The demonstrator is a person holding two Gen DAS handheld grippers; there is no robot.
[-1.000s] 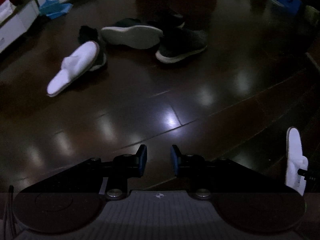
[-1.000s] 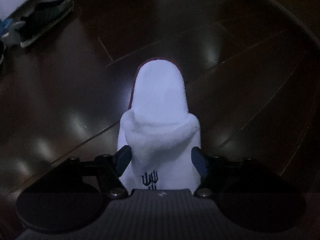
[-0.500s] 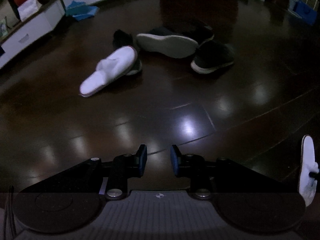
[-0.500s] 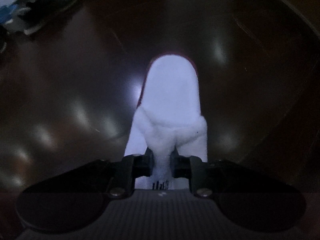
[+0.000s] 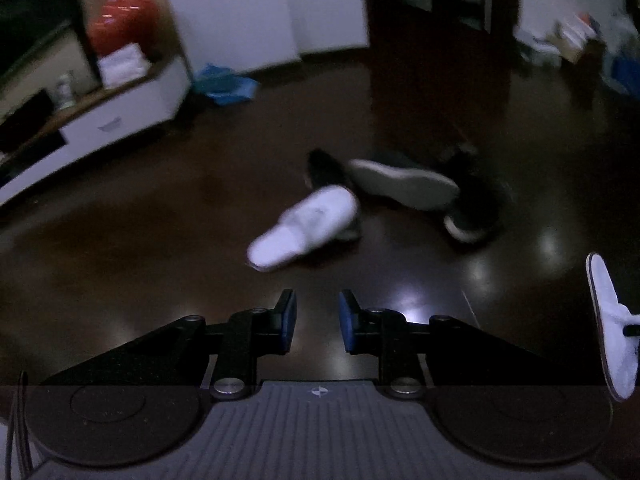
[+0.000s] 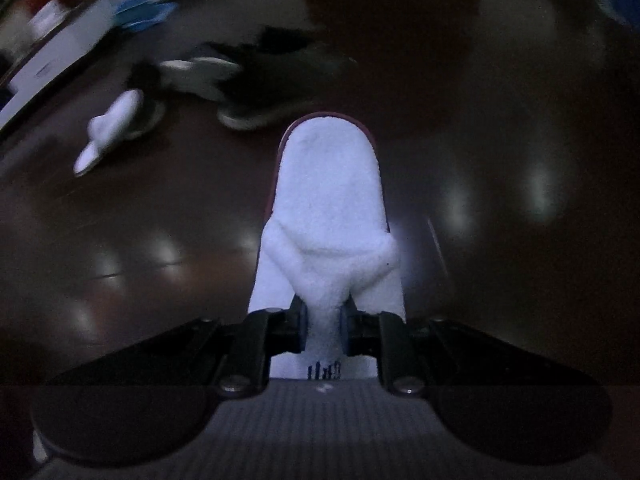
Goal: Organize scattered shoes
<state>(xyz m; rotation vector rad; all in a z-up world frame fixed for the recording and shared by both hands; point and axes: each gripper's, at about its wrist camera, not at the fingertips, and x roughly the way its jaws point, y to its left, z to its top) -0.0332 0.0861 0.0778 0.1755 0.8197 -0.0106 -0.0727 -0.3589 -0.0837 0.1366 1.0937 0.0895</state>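
The right gripper [image 6: 323, 326] is clenched on a white slipper [image 6: 328, 200], its jaws pinching the bunched terry strap at the middle; the slipper is soft and fluffy, open-backed, with a thin dark red edge round the rounded toe and a small dark printed mark on the insole near the gripper; it points away from the camera, lifted clear of the dark glossy floor [image 6: 500, 184]; in the left wrist view the same slipper [image 5: 610, 320] shows edge-on at the far right, its sole side turned outward.

The left gripper [image 5: 317, 322] is released, its blue-padded jaws parted with nothing between them, hanging above the floor [image 5: 120, 248].

A second white slipper [image 5: 304, 226] lies on the floor ahead, of the same fluffy make, its far end resting against a dark shoe [image 5: 326, 168]; just beside it to the right is a shoe tipped on its side [image 5: 404, 184], pale sole showing; touching that, a dark trainer with a white sole rim [image 5: 474, 216]; the heap is blurred, and a further dark shoe behind may be there, though I cannot tell.

Counted: two white slippers, one held and one lying; at least three dark shoes in the heap.

Along the left stands a low white cabinet [image 5: 100, 128] with a red vase [image 5: 120, 24] on top; a blue cloth [image 5: 228, 86] lies on the floor beside it.
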